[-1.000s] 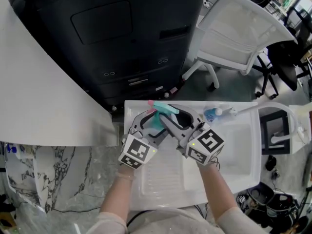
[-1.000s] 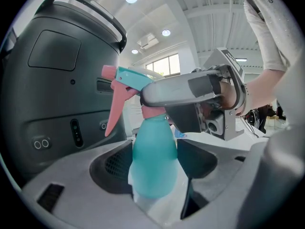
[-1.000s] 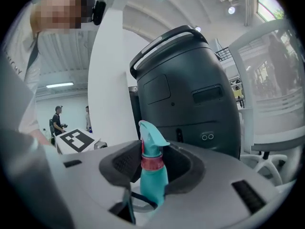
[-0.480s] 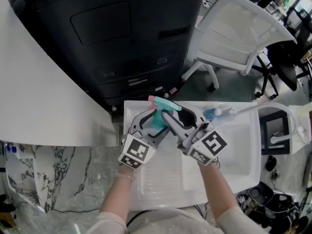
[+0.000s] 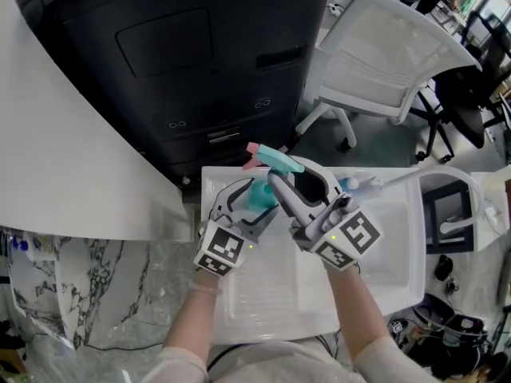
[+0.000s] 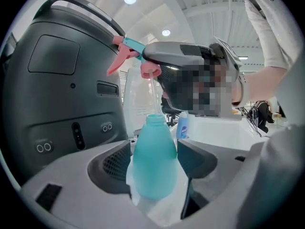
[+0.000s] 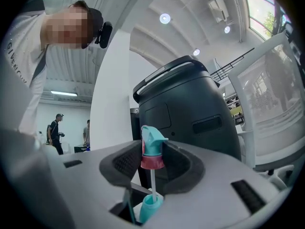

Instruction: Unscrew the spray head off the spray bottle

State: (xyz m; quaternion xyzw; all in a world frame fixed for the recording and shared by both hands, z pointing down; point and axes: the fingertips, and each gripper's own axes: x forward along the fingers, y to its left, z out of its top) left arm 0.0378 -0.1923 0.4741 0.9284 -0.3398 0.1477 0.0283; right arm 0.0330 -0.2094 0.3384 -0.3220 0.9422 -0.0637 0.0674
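My left gripper is shut on the body of the teal spray bottle, which stands upright with its neck open. In the head view the bottle sits between the left gripper jaws above the white tray. My right gripper is shut on the spray head at its pink collar. The teal and pink spray head is lifted clear of the neck. Its thin dip tube still reaches down into the bottle's neck. The right gripper comes in from the right.
A large black machine stands just beyond the white tray. A small bottle with a blue label lies at the tray's far right. A white chair is at the back right, and a white curved panel at the left.
The right gripper has raised the spray head up and away from the bottle, drawing the dip tube out. The left gripper and bottle have stayed put.
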